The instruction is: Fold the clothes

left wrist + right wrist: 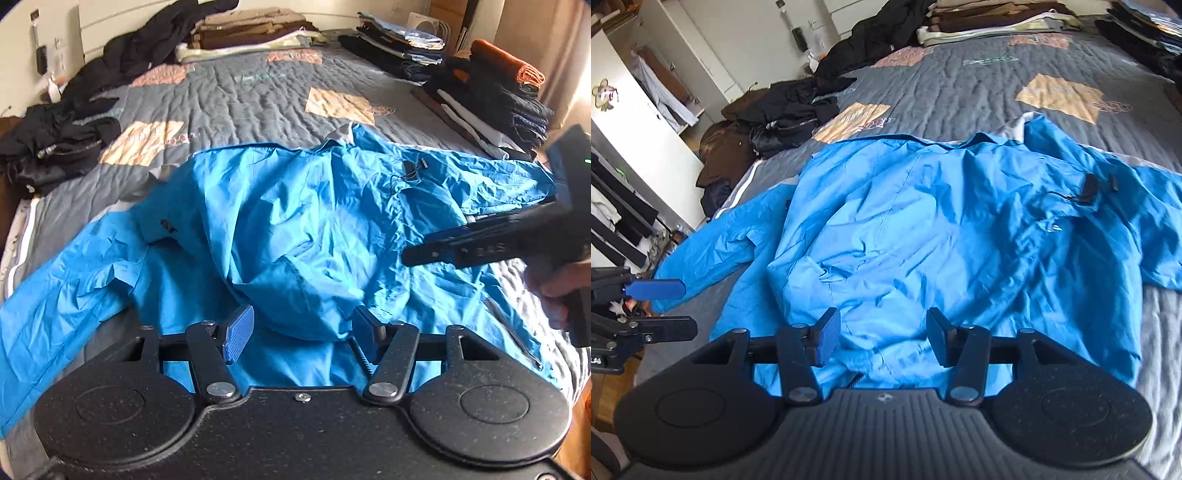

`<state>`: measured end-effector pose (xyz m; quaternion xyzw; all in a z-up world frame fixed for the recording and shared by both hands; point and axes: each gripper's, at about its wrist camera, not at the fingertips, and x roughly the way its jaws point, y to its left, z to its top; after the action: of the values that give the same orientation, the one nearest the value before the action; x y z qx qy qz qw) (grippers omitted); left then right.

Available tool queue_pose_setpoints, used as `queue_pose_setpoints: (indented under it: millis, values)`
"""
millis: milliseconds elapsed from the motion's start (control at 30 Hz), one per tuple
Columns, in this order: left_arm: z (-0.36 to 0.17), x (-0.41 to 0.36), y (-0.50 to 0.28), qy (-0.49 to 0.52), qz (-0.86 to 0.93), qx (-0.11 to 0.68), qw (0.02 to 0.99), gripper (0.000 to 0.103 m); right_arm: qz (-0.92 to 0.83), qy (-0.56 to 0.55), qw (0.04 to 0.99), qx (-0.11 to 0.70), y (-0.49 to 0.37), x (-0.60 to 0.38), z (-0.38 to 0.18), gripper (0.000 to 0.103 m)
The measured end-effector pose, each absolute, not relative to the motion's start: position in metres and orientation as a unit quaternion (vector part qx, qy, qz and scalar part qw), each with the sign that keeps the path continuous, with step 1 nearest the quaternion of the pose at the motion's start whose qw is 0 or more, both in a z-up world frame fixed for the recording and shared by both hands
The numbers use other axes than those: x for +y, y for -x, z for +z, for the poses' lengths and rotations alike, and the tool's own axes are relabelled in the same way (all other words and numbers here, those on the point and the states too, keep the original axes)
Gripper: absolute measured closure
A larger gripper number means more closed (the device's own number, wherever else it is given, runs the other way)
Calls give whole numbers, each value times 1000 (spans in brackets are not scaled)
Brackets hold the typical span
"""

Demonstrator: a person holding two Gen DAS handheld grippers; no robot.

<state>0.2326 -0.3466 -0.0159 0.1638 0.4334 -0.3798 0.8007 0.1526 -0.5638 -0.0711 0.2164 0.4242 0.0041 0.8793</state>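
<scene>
A blue jacket (923, 229) lies crumpled and spread on the near part of the bed (979, 85), one sleeve reaching toward the left edge. The left gripper (301, 328) hangs over its near hem with the jaws apart and nothing pressed between the pads. The right gripper (882, 336) is also open above the jacket, not holding the cloth. Folded clothes (251, 29) are stacked at the far edge, and dark clothes (55, 147) lie at the left edge.
</scene>
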Motion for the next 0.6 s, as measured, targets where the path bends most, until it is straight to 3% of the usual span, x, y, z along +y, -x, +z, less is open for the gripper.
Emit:
queue_pose_setpoints:
  millis: [600]
  values:
    - [-60,-333,-281,-141,-389,454,789,42,59,-76,865,492,-257,-542,-167,44]
